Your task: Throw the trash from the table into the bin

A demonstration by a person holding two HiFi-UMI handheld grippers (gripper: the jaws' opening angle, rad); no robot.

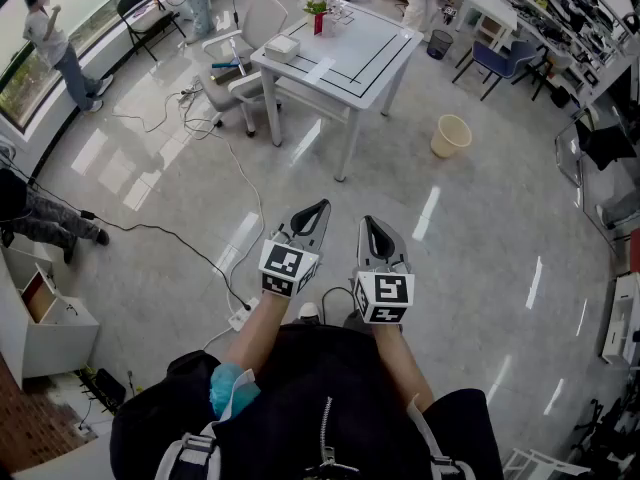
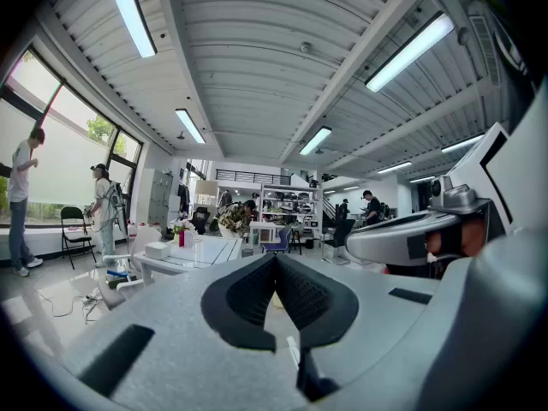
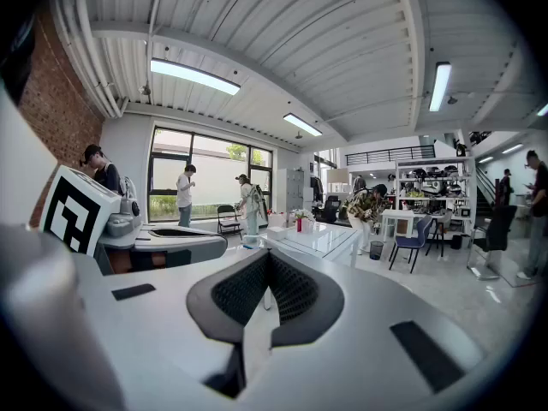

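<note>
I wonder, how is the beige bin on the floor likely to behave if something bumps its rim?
The beige bin looks like thin plastic and seems empty, so it is probably light and may slide on the glossy floor. Its rim looks wider than its base, so a knock up high might tip it.

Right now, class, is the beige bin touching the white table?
Apart. The head view shows the beige bin on the floor right of the white table, bare floor showing between it and the table's legs.

Glossy grey floor (image 1: 480, 268), big windows (image 3: 210, 178), ceiling strip lights (image 3: 195, 76), brick wall (image 3: 60, 101)
</note>
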